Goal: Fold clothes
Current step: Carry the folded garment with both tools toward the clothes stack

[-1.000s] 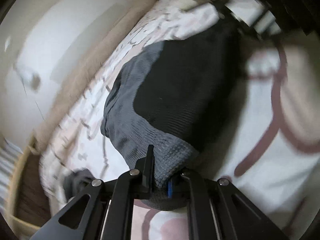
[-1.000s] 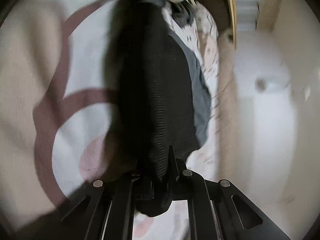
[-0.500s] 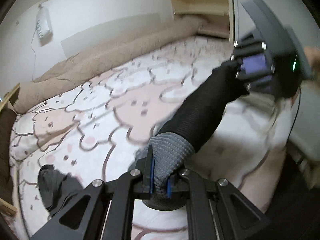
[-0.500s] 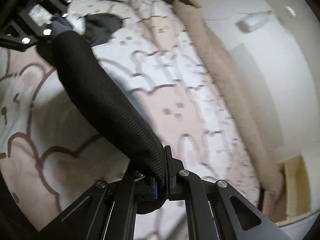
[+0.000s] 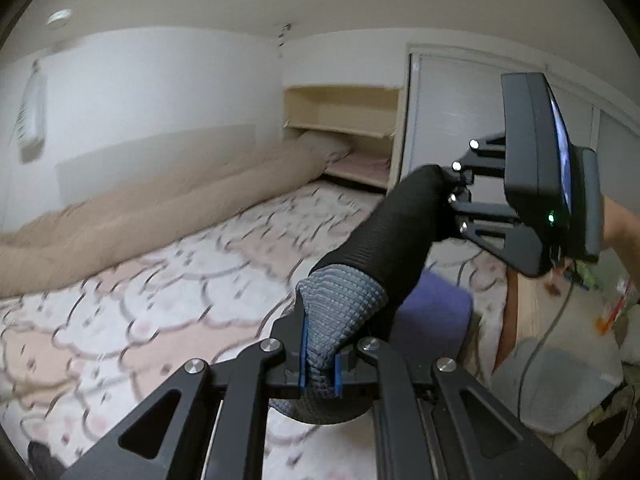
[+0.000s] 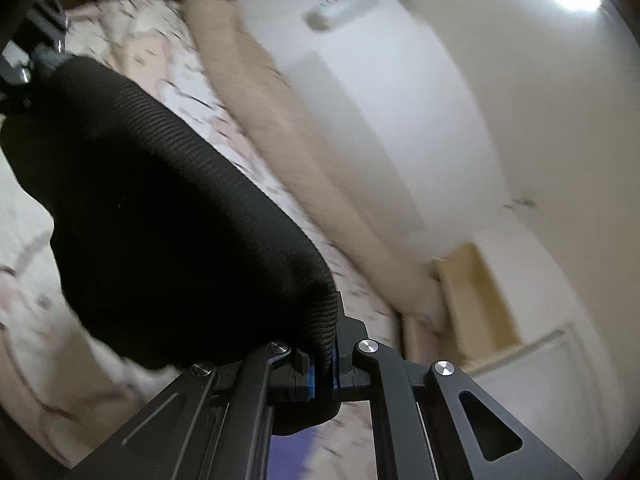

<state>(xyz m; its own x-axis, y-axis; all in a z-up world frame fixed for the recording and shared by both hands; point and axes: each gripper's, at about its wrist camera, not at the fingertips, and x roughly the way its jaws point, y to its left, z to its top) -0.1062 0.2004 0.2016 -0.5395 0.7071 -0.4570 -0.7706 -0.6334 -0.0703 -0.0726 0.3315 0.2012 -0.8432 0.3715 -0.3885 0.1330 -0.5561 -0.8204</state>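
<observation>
A dark knitted garment (image 5: 384,240), black with a grey ribbed end, hangs stretched in the air between my two grippers above the bed. My left gripper (image 5: 320,360) is shut on its grey end. My right gripper (image 6: 324,364) is shut on its black edge (image 6: 180,220); it also shows in the left wrist view (image 5: 452,184), up at the right with its black housing. In the right wrist view the left gripper (image 6: 28,64) sits at the far upper left.
The bed sheet (image 5: 140,300) has a pink and white bear pattern. A beige duvet (image 5: 160,208) lies along the wall. A purple folded item (image 5: 432,316) lies under the garment. A wooden shelf (image 5: 344,120) stands behind; clutter lies on the floor at right (image 5: 560,380).
Both grippers have lifted the garment off the bed and tilted up; the garment went from hanging flat over the sheet to a raised, stretched band between them.
</observation>
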